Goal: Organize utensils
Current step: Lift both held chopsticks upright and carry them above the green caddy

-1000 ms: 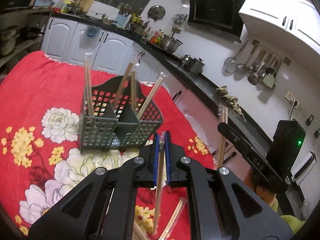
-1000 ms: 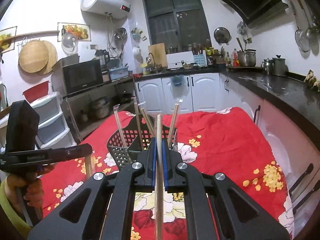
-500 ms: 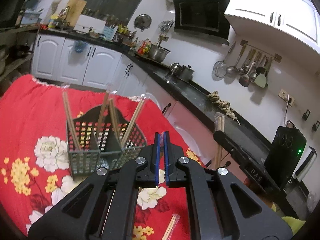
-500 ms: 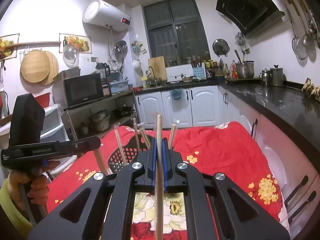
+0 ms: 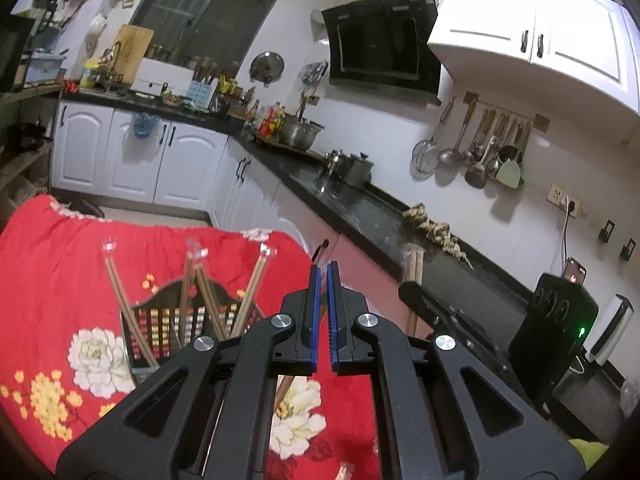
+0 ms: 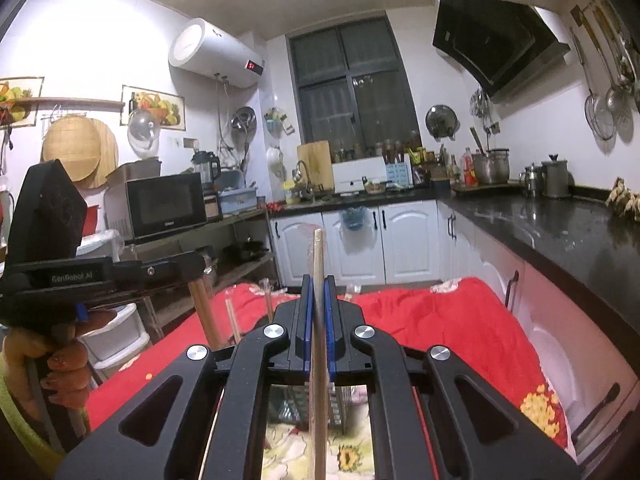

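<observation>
A dark mesh utensil basket (image 5: 160, 320) stands on the red floral tablecloth (image 5: 52, 264), with several wrapped chopstick pairs (image 5: 252, 292) leaning in it. My left gripper (image 5: 321, 280) is raised above and right of the basket; its jaws are nearly together, and a chopstick pair (image 5: 284, 390) shows below them, also seen from the right wrist view (image 6: 204, 312). My right gripper (image 6: 319, 292) is shut on a wrapped chopstick pair (image 6: 319, 256) held upright; it appears in the left wrist view (image 5: 414, 268). The basket (image 6: 304, 404) lies mostly hidden under it.
A black countertop (image 5: 360, 200) with pots runs along the right of the table. White cabinets (image 6: 360, 240) stand behind. A shelf with a microwave (image 6: 164, 204) stands to the left. More wrapped chopsticks (image 5: 344, 472) lie on the cloth near the front.
Both grippers have risen and tilted up from the table. The basket has dropped lower in both views. Each still carries its chopsticks.
</observation>
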Demonstrator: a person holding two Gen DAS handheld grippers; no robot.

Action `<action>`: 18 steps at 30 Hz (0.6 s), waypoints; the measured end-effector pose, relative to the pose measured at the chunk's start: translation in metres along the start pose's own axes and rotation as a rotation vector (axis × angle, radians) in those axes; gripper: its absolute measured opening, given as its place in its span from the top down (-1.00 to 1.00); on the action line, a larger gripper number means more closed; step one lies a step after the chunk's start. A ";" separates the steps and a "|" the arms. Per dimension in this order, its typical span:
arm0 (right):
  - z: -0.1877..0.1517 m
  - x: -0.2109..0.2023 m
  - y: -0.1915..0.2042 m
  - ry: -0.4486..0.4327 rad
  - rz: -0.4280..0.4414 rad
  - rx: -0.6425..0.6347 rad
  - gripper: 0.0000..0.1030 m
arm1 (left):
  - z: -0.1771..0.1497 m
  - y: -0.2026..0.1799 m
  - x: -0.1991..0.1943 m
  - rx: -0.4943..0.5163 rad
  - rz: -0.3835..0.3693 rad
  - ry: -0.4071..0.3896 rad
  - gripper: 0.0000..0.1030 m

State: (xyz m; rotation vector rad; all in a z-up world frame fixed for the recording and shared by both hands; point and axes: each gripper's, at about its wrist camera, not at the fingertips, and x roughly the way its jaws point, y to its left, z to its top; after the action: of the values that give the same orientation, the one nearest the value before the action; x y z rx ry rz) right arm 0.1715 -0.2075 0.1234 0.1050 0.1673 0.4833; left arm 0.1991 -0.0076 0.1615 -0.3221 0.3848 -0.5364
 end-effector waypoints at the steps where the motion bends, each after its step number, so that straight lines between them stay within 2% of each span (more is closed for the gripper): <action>1: 0.002 0.001 0.001 -0.008 0.000 -0.004 0.89 | 0.004 0.000 -0.001 0.001 -0.002 -0.010 0.97; 11: 0.018 0.016 0.004 -0.056 -0.017 -0.035 0.89 | 0.043 0.005 -0.001 0.006 0.020 -0.087 0.97; 18: 0.039 0.029 0.007 -0.129 -0.005 -0.050 0.89 | 0.064 0.008 -0.002 0.019 0.047 -0.140 0.97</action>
State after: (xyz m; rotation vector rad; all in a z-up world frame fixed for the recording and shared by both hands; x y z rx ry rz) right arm 0.2010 -0.1902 0.1588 0.0866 0.0286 0.4743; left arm 0.2288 0.0126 0.2150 -0.3294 0.2510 -0.4678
